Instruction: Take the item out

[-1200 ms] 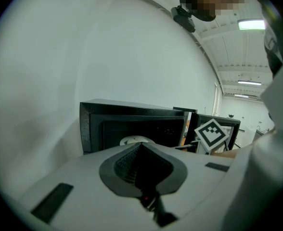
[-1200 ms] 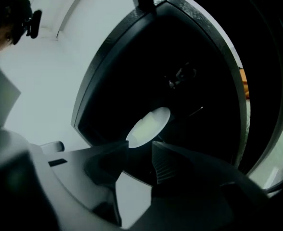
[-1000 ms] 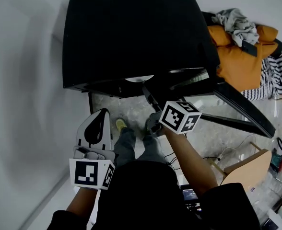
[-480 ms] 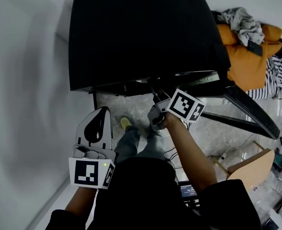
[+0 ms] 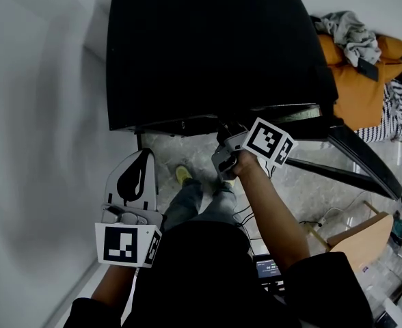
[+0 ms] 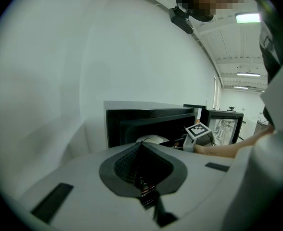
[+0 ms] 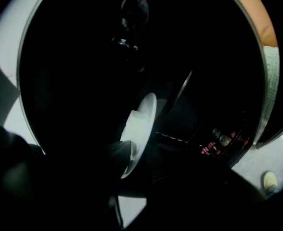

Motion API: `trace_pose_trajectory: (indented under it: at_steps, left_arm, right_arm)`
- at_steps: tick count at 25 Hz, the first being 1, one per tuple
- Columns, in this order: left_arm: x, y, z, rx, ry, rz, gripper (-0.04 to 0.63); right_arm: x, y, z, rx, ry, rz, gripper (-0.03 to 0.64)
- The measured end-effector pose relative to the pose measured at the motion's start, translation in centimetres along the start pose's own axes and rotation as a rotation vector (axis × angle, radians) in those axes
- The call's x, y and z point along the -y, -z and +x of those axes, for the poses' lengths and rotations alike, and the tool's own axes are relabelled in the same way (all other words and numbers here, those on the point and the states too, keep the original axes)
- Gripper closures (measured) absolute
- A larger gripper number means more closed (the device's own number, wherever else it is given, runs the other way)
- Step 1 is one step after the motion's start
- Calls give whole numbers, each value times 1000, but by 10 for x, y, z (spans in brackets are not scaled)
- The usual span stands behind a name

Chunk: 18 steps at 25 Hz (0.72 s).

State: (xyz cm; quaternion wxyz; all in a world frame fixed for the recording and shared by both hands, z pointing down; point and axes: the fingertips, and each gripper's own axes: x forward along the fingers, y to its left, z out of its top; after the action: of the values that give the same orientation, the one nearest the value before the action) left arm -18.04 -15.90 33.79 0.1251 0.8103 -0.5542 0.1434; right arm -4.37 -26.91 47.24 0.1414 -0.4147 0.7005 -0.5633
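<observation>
We hold the right gripper (image 7: pixel 123 179) pushed into the open front of the black cabinet (image 5: pixel 215 46), just past its lower front edge. The cabinet's door (image 5: pixel 355 157) is swung out to the gripper's right. Straight ahead of this gripper, inside the dark cavity, lies the white plate (image 7: pixel 142 124). Our right gripper view is rolled, so the plate shows on edge there.

The plate's near rim reaches in between the two jaws. The dark jaw overlaps the plate's face at the rim, though we cannot tell whether it touches. The pale jaw stands on the rim's other side, with a dark gap between it and the plate. The jaws have just been closing, yet they stand apart and are not clamped on the plate. The rest of the plate runs away from the jaws, deeper into the cavity.

The left gripper (image 6: pixel 141 146) hangs outside the cabinet, back from its front and well to the left of the right gripper. Its jaws are together with nothing between them. From it the plate shows as a pale disc ahead, inside the cabinet opening, just left of the right gripper's marker cube (image 6: pixel 198 130).
</observation>
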Motion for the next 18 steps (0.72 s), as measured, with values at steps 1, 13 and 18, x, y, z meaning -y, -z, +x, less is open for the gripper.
trace_pose_trajectory:
  at_steps: [1, 13, 18]
  left_arm:
    - [-1, 0, 0, -1, -2, -1, 591]
    - [3, -5, 0, 8, -10, 7, 591]
    - [8, -6, -1, 13, -17, 15, 591]
  right_arm:
    - [1, 0, 0, 2, 0, 16, 502]
    - [1, -1, -2, -5, -45, 97, 528]
    - [4, 1, -4, -26, -38, 174, 551]
